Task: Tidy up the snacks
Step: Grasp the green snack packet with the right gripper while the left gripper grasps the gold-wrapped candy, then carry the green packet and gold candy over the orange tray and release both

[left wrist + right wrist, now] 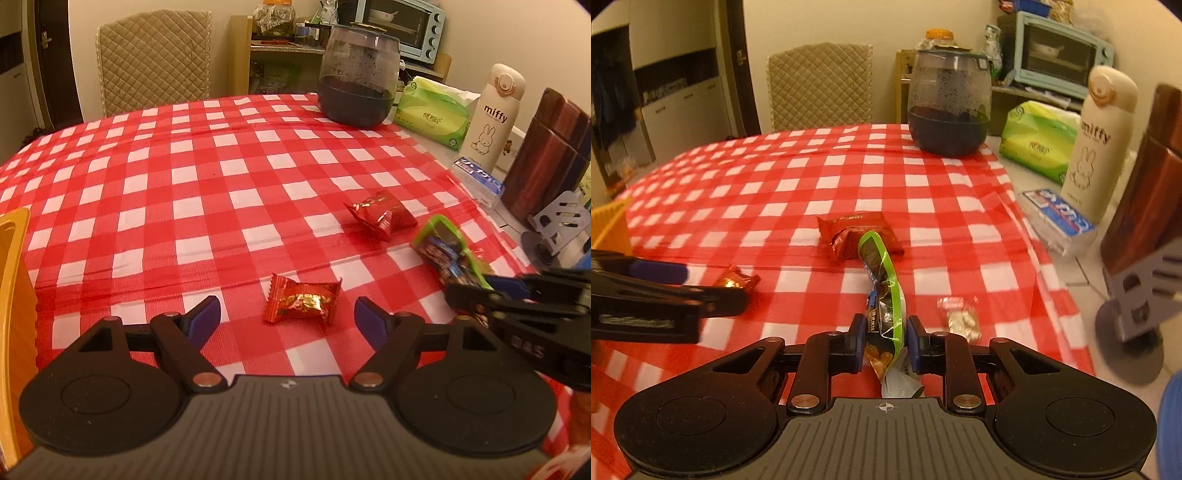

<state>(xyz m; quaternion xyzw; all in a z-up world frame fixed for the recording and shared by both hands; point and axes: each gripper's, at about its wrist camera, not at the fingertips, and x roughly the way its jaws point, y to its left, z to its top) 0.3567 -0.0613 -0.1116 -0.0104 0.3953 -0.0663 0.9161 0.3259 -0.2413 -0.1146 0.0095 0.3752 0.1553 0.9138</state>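
My left gripper (pixel 287 317) is open, low over the checked tablecloth, with a red-and-gold wrapped candy (pixel 302 303) lying just ahead between its blue fingertips. My right gripper (pixel 885 343) is shut on a green-edged snack packet (pixel 882 291) and holds it above the cloth; this packet also shows in the left wrist view (pixel 447 251). A red snack pouch (pixel 384 214) lies farther out, also in the right wrist view (pixel 857 234). A small clear-wrapped pale candy (pixel 960 319) lies right of my right gripper. The gold candy (pixel 737 280) shows beside my left gripper's fingers (pixel 661 271).
An orange basket (pixel 13 288) stands at the left edge. At the back right are a dark glass jar (pixel 358 77), a green tissue pack (pixel 432 110), a miffy bottle (pixel 493 114), a blue-white box (pixel 478 179), a wooden block (pixel 546 155) and a grey stand (pixel 557 229).
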